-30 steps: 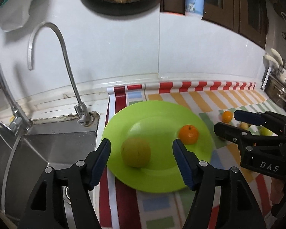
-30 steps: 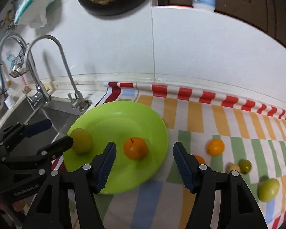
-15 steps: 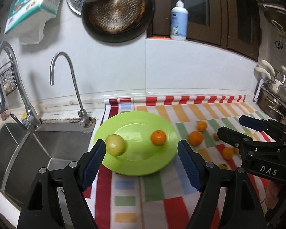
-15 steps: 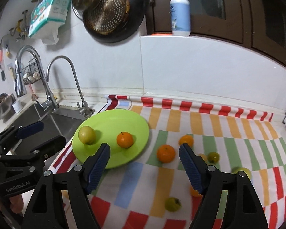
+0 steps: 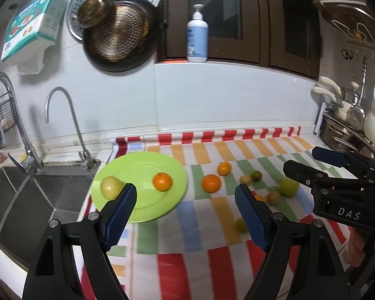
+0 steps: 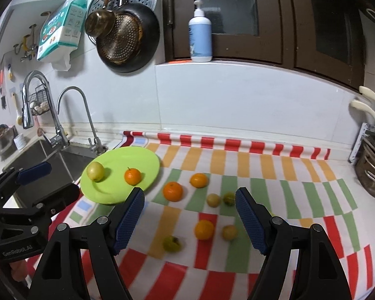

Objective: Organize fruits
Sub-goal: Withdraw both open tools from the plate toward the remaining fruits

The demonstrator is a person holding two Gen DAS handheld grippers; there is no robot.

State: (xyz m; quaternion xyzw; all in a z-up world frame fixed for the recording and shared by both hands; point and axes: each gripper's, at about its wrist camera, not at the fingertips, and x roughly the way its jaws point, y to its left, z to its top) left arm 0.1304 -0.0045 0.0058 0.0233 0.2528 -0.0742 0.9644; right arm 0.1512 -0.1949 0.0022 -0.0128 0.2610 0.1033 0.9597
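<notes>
Both grippers, left gripper (image 5: 186, 195) and right gripper (image 6: 190, 198), are being held spread and empty above the bench; loose oranges (image 6: 172, 191) are awaiting the green plate (image 6: 147, 160).

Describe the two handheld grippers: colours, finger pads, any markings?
Both are matte black plastic frames with triangular cut-outs and silver pivot screws. The left gripper and right gripper carry blue ribbed pads on their inner finger faces. Seen from the opposite cameras, the right gripper's body reads "DAS" in white and the left's reads "GenRobot.AI". No cables visible.
</notes>
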